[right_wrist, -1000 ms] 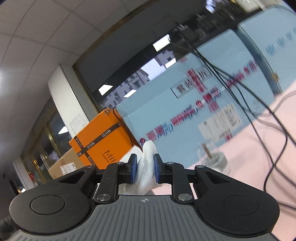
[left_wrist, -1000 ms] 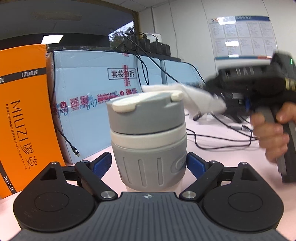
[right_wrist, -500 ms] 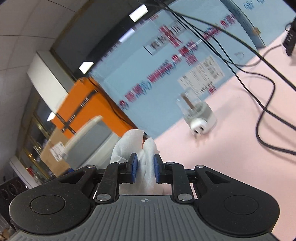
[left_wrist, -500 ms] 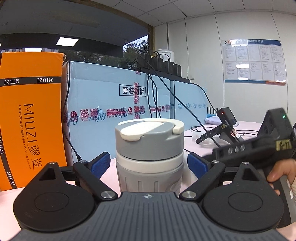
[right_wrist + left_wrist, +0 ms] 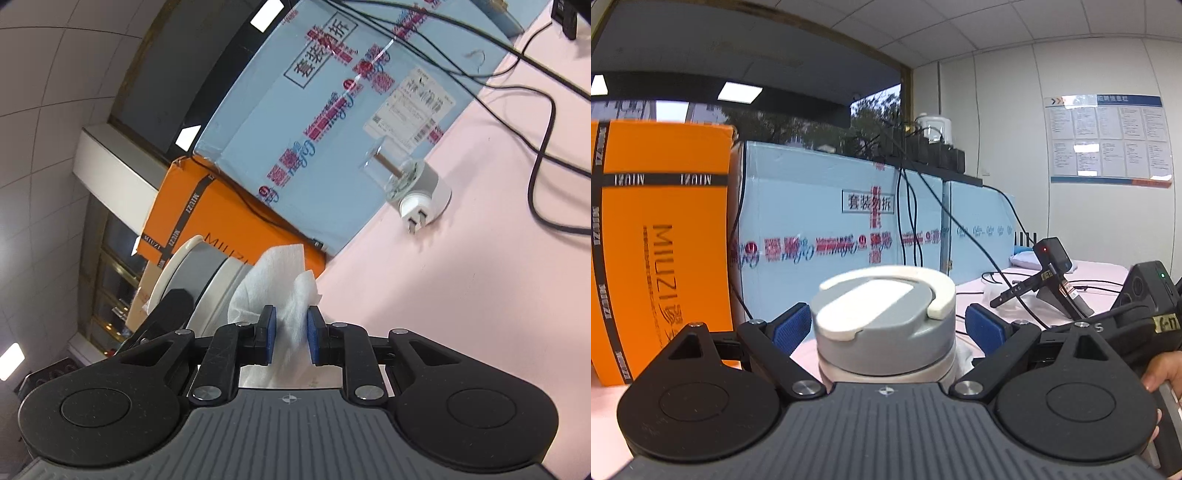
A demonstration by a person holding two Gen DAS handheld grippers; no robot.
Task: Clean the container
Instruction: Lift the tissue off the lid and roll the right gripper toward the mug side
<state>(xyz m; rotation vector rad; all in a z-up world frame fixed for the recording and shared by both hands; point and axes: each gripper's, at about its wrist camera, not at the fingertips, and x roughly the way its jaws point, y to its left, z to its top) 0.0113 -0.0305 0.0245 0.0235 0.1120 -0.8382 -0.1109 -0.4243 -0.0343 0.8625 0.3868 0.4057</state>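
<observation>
Our right gripper (image 5: 290,334) has come down from above the lid to the side of the container (image 5: 884,325), and the left view now looks more onto the lid.

Our left gripper (image 5: 886,326) has its jaws spread around the grey container, pads beside its wall without visible contact. The right jaws pinch a white tissue (image 5: 280,291), which lies against the container's side. The container stands on the pink table (image 5: 461,288), before the orange box (image 5: 661,236).

Upright grey container (image 5: 882,325), white-lidded, touching white wipe (image 5: 280,291).
</observation>
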